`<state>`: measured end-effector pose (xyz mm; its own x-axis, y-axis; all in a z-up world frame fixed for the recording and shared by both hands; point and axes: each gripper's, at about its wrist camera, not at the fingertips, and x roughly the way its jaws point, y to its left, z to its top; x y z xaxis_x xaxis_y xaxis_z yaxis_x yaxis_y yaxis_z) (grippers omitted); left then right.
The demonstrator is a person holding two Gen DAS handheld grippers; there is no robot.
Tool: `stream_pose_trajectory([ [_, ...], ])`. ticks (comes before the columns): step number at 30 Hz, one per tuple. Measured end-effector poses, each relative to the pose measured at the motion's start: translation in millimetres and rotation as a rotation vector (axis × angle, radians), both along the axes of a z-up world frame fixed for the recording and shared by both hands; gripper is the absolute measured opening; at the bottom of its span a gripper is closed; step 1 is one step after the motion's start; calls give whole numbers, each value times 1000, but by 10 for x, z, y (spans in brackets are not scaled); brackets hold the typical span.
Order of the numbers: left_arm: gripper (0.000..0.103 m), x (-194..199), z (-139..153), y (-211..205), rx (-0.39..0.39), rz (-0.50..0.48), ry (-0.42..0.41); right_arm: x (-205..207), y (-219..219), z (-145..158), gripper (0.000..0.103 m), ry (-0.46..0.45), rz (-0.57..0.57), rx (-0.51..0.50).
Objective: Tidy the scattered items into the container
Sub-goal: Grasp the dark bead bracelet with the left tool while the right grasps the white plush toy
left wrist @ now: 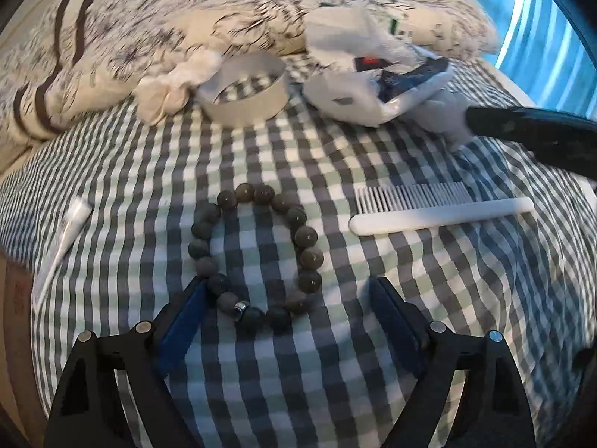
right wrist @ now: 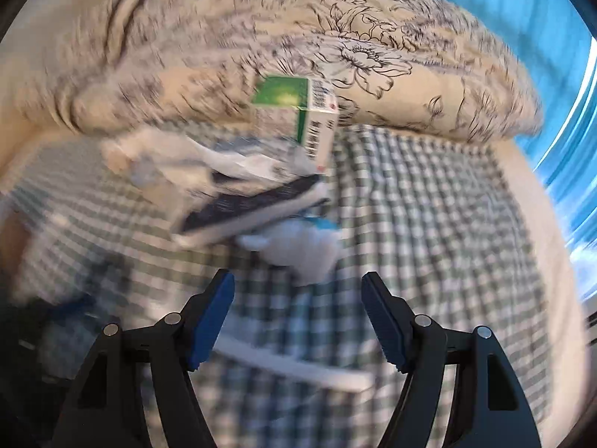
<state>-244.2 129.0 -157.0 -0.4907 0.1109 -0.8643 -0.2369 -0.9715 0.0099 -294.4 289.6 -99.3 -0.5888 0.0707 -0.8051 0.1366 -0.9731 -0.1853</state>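
Gingham-sheeted bed point(left wrist: 298, 373), floral duvet point(right wrist: 373, 56)

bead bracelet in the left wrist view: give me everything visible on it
The bead bracelet is a closed loop of round, matte grey-brown beads, stone-like in look, with one small silver metal bead at its near side. It lies flat on the checked bedsheet, roughly oval. The open left gripper straddles its near end; the left finger's blue pad sits against or very close to the beads, contact unclear. Nothing else touches it; the white comb lies apart.
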Motion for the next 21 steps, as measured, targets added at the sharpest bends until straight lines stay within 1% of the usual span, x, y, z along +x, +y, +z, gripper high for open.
stream_pose_trajectory([
  [2, 83, -34, 12, -14, 9, -13, -13, -95, -96, -83, 70, -9, 38, 82],
  [3, 74, -51, 23, -31, 15, -12, -19, -135, -131, -115, 70, -12, 46, 105],
  [4, 68, -69, 44, -63, 25, -2, -20, -190, -183, -167, 70, -24, 64, 125],
  [6, 38, -91, 80, -102, 41, 0, -31, -307, -267, -268, 70, -38, 75, 156],
  [8, 30, -107, 105, -119, 35, -1, -46, -394, -324, -367, 71, -55, 74, 200],
  [10, 26, -105, 118, -137, 29, 3, -47, -457, -349, -428, 70, -67, 67, 217],
  [11, 23, -96, 126, -148, 31, 10, -44, -467, -341, -429, 69, -74, 55, 208],
  [12, 23, -86, 145, -158, 32, 13, -46, -482, -325, -416, 62, -85, 42, 196],
  [15, 23, -35, 186, -231, 49, 32, -49, -392, -289, -343, 62, -105, -24, 209],
  [17, 22, 3, 226, -269, 59, 42, -52, -261, -249, -270, 62, -100, -26, 158],
  [18, 14, 23, 251, -283, 60, 48, -45, -182, -215, -217, 62, -94, -34, 125],
  [19, 10, 53, 290, -292, 62, 54, -39, -82, -171, -138, 62, -88, -41, 73],
  [21, 10, 106, 358, -326, 73, 63, -34, 119, -100, 30, 62, -85, -37, -59],
])
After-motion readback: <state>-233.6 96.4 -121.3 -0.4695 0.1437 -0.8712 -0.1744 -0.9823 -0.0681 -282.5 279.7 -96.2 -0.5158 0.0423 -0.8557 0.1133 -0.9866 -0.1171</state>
